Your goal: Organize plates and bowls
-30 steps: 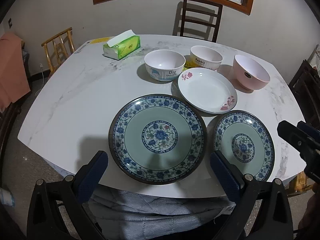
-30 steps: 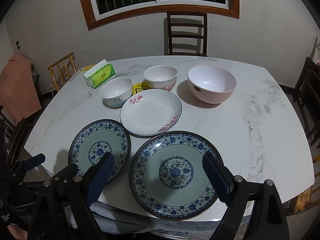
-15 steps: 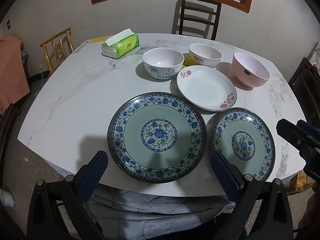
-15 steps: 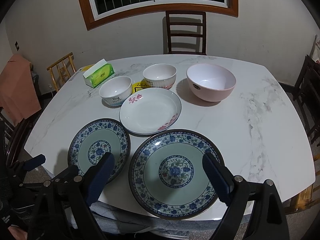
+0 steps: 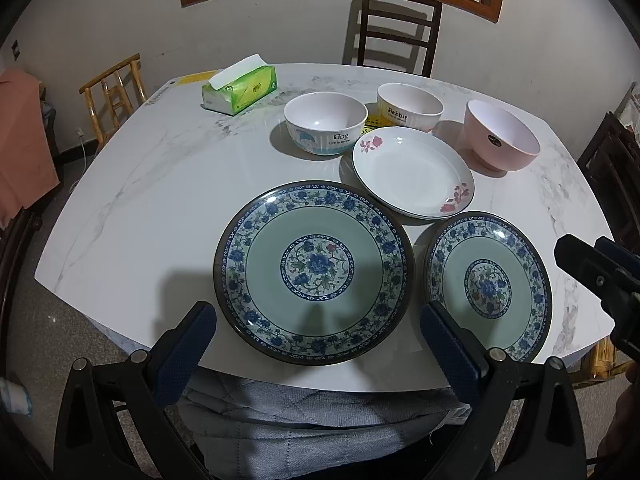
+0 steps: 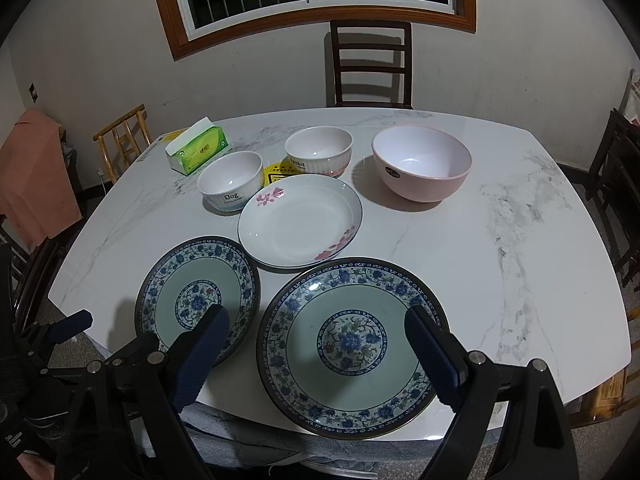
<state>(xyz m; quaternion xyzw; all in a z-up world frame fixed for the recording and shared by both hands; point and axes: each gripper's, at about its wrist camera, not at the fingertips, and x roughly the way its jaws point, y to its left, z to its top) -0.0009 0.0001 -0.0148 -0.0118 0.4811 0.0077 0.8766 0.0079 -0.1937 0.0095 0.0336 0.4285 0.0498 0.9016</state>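
Note:
Two blue-and-green floral plates lie at the table's near edge, the left plate [image 5: 314, 270] [image 6: 198, 298] and the right plate [image 5: 486, 286] [image 6: 352, 344]. Behind them is a white plate with pink flowers [image 5: 412, 172] [image 6: 300, 220]. Further back stand a "Dog" bowl [image 5: 325, 128] [image 6: 230, 180], a "Rabbit" bowl [image 5: 409, 107] [image 6: 318, 150] and a pink bowl [image 5: 502, 136] [image 6: 422, 162]. My left gripper [image 5: 318, 320] is open and empty, low before the left plate. My right gripper [image 6: 316, 326] is open and empty, above the right plate's near half.
The white marble table [image 5: 140, 208] [image 6: 520, 240] holds a green tissue box [image 5: 240, 90] [image 6: 198, 152] at the back left. Dark chairs [image 6: 370, 64] stand behind and right, a wooden chair [image 5: 114, 88] at the left. A grey quilted cloth [image 5: 320, 420] lies under the near edge.
Both grippers have edged slightly forward towards the table, so the plates sit a little lower in view. Both stay open. The dishes have not moved.

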